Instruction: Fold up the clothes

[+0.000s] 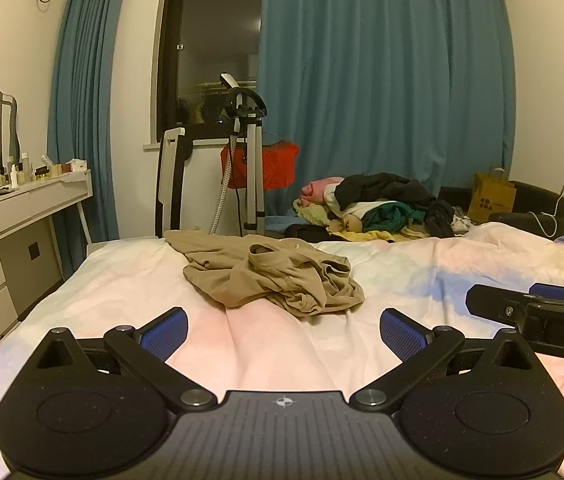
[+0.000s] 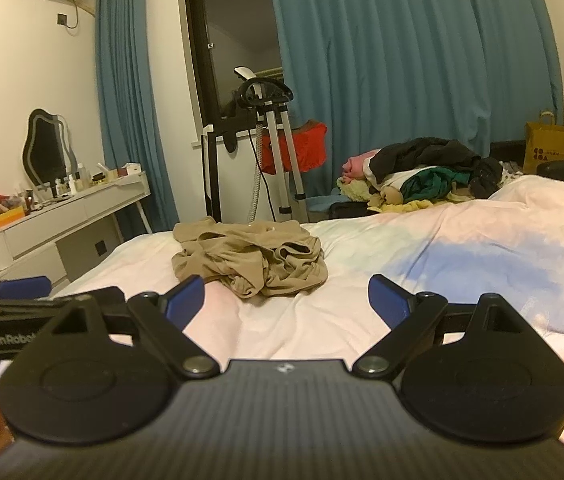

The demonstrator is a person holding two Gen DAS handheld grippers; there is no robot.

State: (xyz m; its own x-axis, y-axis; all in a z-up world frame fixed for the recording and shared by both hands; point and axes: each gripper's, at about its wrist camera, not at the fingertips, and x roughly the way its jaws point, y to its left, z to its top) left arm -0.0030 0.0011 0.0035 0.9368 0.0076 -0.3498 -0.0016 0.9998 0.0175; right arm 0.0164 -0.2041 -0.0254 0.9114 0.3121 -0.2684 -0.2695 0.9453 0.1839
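With my left gripper (image 1: 284, 334) and right gripper (image 2: 286, 298) both spread wide and empty, the crumpled tan garment (image 1: 272, 276) on the bed (image 1: 422, 276) beyond them looks light, limp, probably best pinched at its ribbed hem.

Dim warm indoor light, strong fisheye bending with dark corners, soft focus throughout.

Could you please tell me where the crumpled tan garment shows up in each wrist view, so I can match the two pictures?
Left wrist view: the tan garment lies on the bed just above centre, beyond the open claw.
Right wrist view: the tan garment sits left of centre, again on the bed.
Shared landmark: the garment steamer stand behind it.
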